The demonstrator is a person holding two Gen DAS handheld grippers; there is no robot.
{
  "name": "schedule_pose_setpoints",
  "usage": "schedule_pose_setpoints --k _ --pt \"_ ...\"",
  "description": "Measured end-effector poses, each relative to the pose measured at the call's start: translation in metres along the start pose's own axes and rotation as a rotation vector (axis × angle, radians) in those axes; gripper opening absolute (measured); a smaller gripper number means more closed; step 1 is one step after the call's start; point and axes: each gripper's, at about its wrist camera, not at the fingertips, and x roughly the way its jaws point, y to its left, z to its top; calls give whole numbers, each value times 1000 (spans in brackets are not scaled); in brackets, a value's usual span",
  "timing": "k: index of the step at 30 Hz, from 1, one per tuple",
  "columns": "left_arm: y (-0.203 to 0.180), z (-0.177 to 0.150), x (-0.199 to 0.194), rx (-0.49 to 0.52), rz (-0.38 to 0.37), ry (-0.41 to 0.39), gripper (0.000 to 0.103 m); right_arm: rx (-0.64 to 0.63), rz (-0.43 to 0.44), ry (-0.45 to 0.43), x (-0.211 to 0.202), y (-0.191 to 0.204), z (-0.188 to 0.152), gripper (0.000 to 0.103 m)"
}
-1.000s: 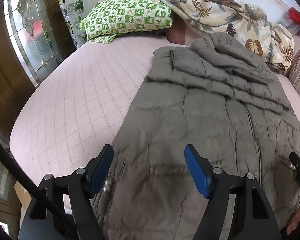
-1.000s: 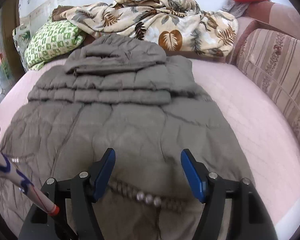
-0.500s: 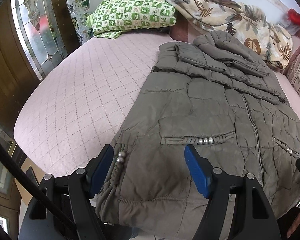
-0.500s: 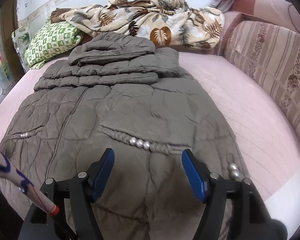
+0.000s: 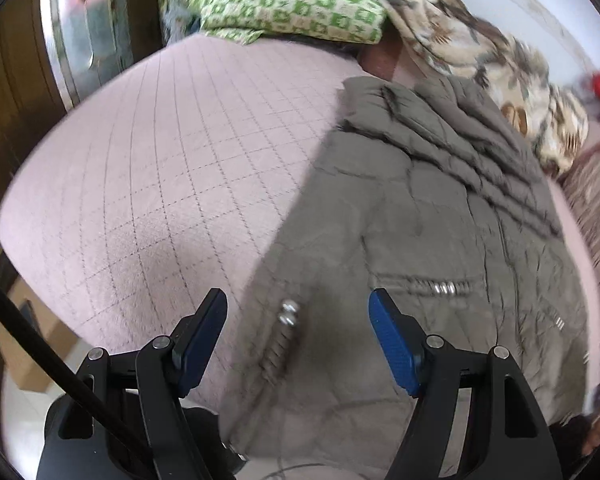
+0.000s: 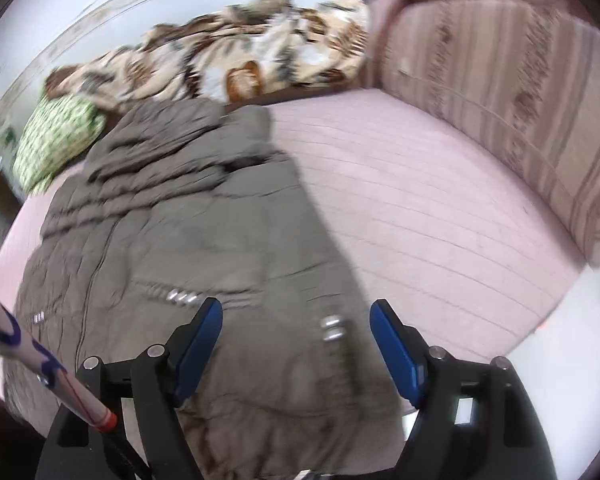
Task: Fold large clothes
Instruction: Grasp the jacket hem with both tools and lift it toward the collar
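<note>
**Grey-brown padded coat spread on the bed, both grippers above its hem**

At the far left of the left wrist view stands a wooden door with a glass panel (image 5: 88, 28). Next to it begins the bed (image 5: 148, 184), covered in a pale pink quilted sheet. At its head lies a green-and-white checked pillow (image 5: 296, 4), and beside that a crumpled leaf-print blanket (image 5: 480, 56) runs along the wall.

The padded coat (image 5: 428, 248) lies flat on the bed, front up, zip running lengthwise, hood and folded sleeves bunched at the far end near the blanket. Its pockets carry braided trim with small silver beads (image 5: 444, 289). The hem reaches the near edge of the bed.

The left gripper (image 5: 298, 340) hangs over the coat's left hem corner, its blue-padded fingers spread wide; the left edge of the coat lies between them, but the pads do not press on it.

The right gripper (image 6: 296, 344) hangs over the coat's (image 6: 204, 240) right hem corner. Its fingers are opening, apart from the fabric beneath them. A white rod with blue marks and a red tip (image 6: 40, 372) crosses the lower left of that view.

To the right of the coat the sheet lies bare, and beyond it a striped pink sofa cushion (image 6: 512, 92) borders the bed.
</note>
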Motion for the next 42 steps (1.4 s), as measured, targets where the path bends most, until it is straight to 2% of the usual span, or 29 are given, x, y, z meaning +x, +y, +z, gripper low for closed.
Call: schedule_pose_setpoints --k 6,7,9,14,16,17,19,22,24,33,40,42 --pt "49 20 38 -136 -178 106 72 151 25 83 17 -55 20 85" --pt "55 21 48 -163 -234 134 72 160 24 91 22 -60 22 85" --pt "60 22 61 -189 -302 175 72 185 32 116 33 -70 23 85" --pt "56 24 75 -197 -377 199 72 272 106 176 60 -86 20 85" --pt "56 24 76 -211 -442 224 72 309 130 193 70 -89 16 85" --pt "55 20 78 -232 -503 252 72 330 149 201 74 -91 15 85" --pt "55 15 78 -254 -538 264 72 385 212 220 82 -94 10 86" --pt "58 1 76 -308 -607 287 72 396 242 215 82 -95 7 86" --pt "60 -6 73 -332 -641 298 72 403 275 231 83 -94 5 86" --pt "63 -25 57 -332 -676 309 72 423 471 329 78 -80 -22 86" --pt "62 -53 66 -357 -706 373 72 368 501 368 67 -63 -41 85" --pt "59 -57 63 -333 -711 371 72 356 505 372 65 -60 -46 82"
